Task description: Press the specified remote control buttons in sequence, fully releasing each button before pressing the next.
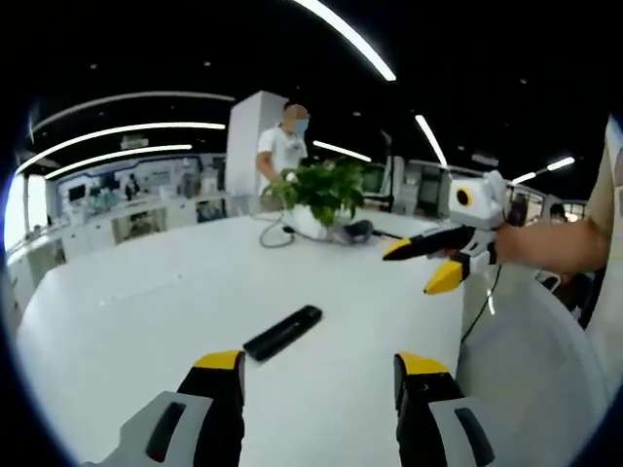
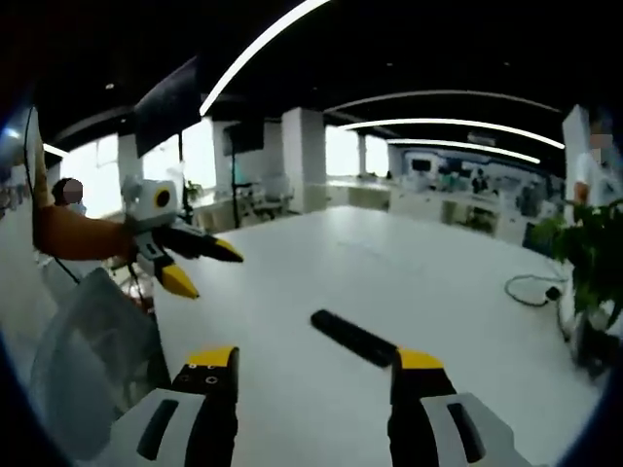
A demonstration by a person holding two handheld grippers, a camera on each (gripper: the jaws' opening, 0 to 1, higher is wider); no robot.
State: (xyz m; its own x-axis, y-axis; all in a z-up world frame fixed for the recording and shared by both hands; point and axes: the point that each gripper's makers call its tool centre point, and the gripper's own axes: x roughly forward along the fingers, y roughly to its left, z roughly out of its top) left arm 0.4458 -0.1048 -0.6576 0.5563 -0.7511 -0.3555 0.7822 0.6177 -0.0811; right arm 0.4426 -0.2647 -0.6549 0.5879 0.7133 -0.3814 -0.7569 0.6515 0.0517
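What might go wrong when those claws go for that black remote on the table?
The remote is slim and lies loose on the smooth white table, so a push from one open claw may slide it rather than press a button. The wide claw tips could also hit two buttons at once. The other claw is also open and holds nothing to steady it.

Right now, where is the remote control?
The remote control lies flat on the white table, just ahead of the left gripper; in the right gripper view it sits just beyond the right gripper, touched by neither.
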